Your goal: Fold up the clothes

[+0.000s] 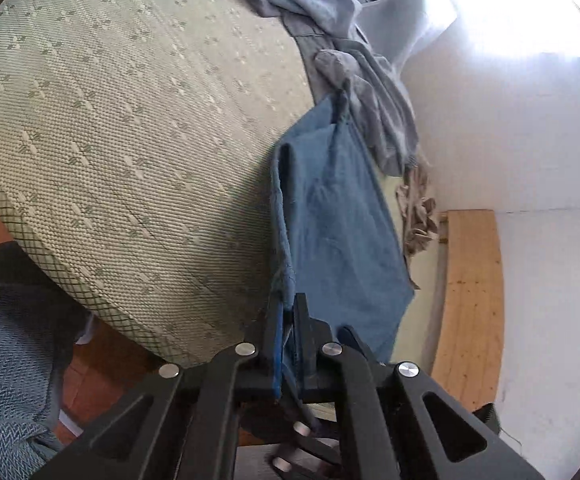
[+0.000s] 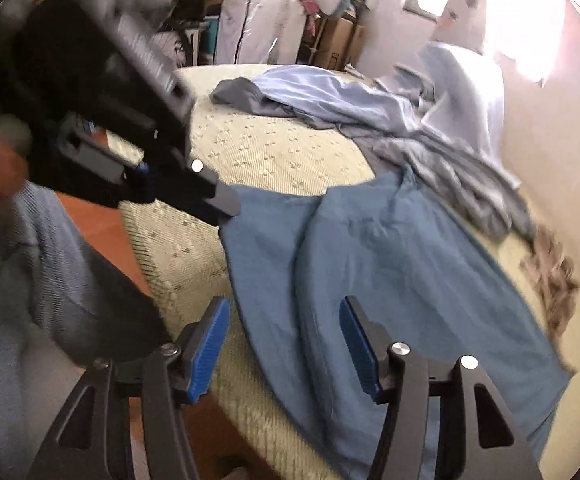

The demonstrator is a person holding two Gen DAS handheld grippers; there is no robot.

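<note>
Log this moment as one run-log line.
left gripper: shut on blue garment edge | right gripper: open, above garment | garment: spread on mattress | fold: not done

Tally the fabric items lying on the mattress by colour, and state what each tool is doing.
Blue garment, one edge pinched in the left tool: 1
Pale blue sheet: 1
Grey cloth heap; separate pieces cannot be told: 1
Beige mottled cloth: 1
Total on the mattress: 4
Right tool: open, holding nothing.
</note>
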